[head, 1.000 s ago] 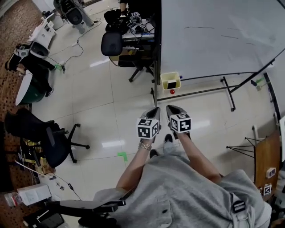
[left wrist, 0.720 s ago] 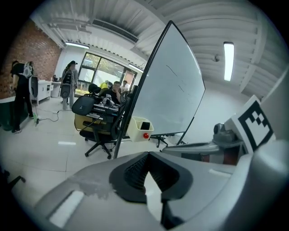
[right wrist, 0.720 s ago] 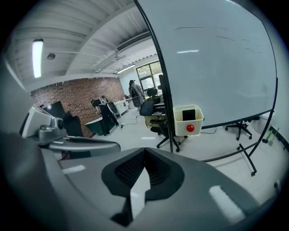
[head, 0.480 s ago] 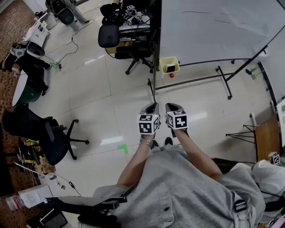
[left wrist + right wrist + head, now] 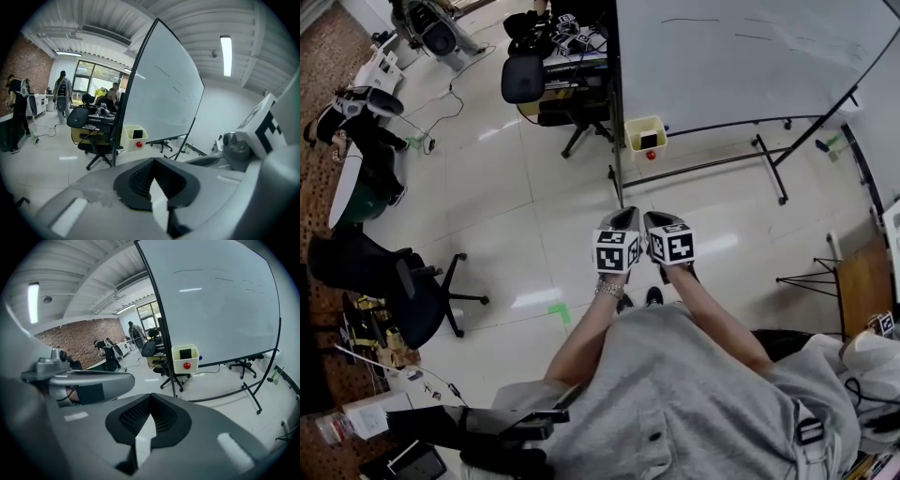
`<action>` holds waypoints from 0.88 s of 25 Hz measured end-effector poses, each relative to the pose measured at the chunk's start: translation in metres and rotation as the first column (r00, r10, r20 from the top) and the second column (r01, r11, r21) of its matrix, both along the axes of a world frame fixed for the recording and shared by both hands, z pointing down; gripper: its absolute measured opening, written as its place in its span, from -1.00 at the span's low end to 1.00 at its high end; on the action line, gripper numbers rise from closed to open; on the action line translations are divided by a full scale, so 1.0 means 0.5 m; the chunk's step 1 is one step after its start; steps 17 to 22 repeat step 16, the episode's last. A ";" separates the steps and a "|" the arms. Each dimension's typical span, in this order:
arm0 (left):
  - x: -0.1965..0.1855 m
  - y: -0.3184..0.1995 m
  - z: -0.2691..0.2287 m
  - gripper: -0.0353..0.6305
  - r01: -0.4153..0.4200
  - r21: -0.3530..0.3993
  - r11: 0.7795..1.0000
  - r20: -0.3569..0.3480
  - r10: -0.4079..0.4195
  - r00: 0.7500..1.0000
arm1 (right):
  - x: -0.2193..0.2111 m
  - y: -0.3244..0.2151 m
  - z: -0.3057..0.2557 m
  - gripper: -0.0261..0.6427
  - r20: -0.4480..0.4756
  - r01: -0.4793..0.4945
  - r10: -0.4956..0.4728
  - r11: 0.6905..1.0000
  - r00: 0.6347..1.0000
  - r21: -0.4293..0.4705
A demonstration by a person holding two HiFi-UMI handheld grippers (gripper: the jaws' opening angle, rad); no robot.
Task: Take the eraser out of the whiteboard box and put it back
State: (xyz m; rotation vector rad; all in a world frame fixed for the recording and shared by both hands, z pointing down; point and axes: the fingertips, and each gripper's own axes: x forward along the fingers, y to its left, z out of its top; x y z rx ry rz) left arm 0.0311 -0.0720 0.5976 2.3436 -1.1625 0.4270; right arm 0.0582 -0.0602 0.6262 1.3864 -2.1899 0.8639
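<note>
A pale yellow whiteboard box [image 5: 645, 137] hangs on the whiteboard's frame post, with the black eraser [image 5: 648, 141] standing in it and a red knob [image 5: 651, 155] on its front. Both gripper views show the box [image 5: 134, 137] [image 5: 185, 359] and the eraser [image 5: 137, 134] [image 5: 185, 354] well ahead, across open floor. My left gripper [image 5: 622, 225] [image 5: 153, 160] and right gripper [image 5: 659, 223] [image 5: 150, 396] are held side by side in front of the person. Both point toward the box and are shut with nothing in them.
The whiteboard [image 5: 741, 56] stands on a wheeled black frame with legs [image 5: 769, 169] stretching across the floor. A black office chair [image 5: 525, 80] and a cluttered desk sit left of the post. Another chair [image 5: 394, 291] is at far left. People stand far back [image 5: 62, 89].
The person has stepped across the floor and the view has shifted. Both grippers moved with them, drew closer side by side, and stayed shut and empty.
</note>
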 end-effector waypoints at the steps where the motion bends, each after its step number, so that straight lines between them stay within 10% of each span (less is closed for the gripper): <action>1: 0.003 -0.002 -0.003 -0.88 0.001 0.003 1.000 -0.002 -0.001 1.000 | 0.002 -0.002 -0.004 -0.92 0.011 0.000 0.000 1.000 1.000 0.002; 22: 0.009 -0.036 -0.059 -0.88 0.037 0.095 0.995 -0.043 -0.033 0.999 | -0.011 -0.034 -0.043 -0.91 0.098 0.030 -0.035 0.998 0.995 0.051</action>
